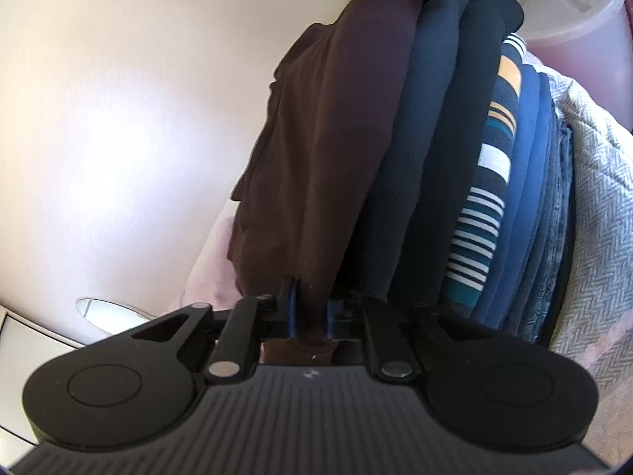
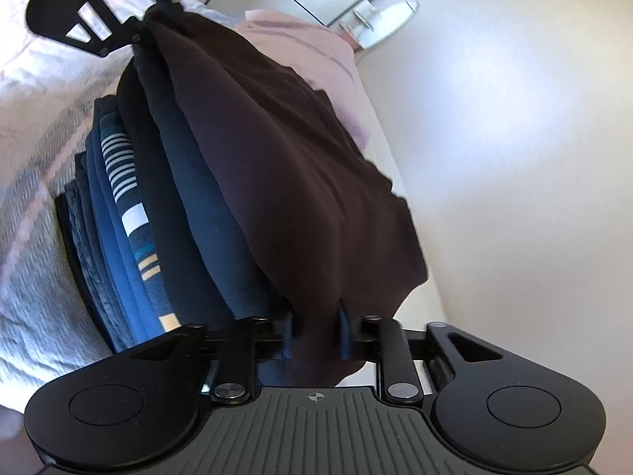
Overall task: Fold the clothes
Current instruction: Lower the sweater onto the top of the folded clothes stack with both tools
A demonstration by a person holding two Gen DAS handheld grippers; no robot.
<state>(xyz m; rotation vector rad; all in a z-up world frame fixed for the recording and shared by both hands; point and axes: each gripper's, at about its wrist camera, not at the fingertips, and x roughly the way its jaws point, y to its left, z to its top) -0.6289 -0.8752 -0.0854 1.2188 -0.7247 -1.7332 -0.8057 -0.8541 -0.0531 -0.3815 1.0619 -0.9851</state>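
A dark brown garment [image 1: 328,126] lies folded on top of a stack of folded clothes [image 1: 486,182], and both grippers hold it at opposite ends. In the left wrist view my left gripper [image 1: 310,308] is shut on the brown cloth, which bunches between its blue pads. In the right wrist view my right gripper [image 2: 316,328] is shut on the other end of the brown garment [image 2: 285,166]. The left gripper [image 2: 144,25] shows at the far end, also pinching the cloth. The stack [image 2: 118,166] holds dark navy, black, striped and blue pieces.
The stack rests on a bed with a grey herringbone cover with pink stripes [image 1: 597,206]. A pale pink lidded tub [image 1: 585,19] stands beyond it. Pink bedding [image 2: 308,39] lies past the stack. A plain cream wall [image 1: 118,118] and a white fitting [image 2: 379,19] are behind.
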